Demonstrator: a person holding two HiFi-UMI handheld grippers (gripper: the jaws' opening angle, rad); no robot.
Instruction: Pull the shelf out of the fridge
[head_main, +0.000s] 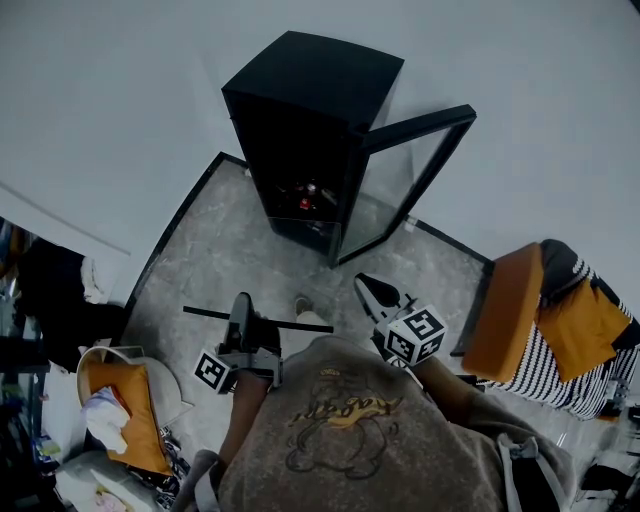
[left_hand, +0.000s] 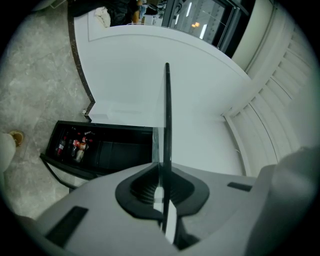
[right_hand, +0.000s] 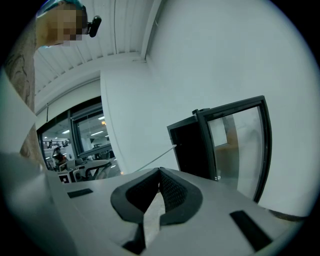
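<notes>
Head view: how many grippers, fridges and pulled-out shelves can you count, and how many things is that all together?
grippers: 2 (left gripper, right gripper)
fridge: 1
shelf, out of the fridge and clamped in the left gripper: 1
total: 4

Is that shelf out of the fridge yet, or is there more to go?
Done: the fridge has its door open and the shelf is out of it. In hand: the left tool clamps the shelf's edge; the right tool is shut, empty. Left: probably just setting it down.
</notes>
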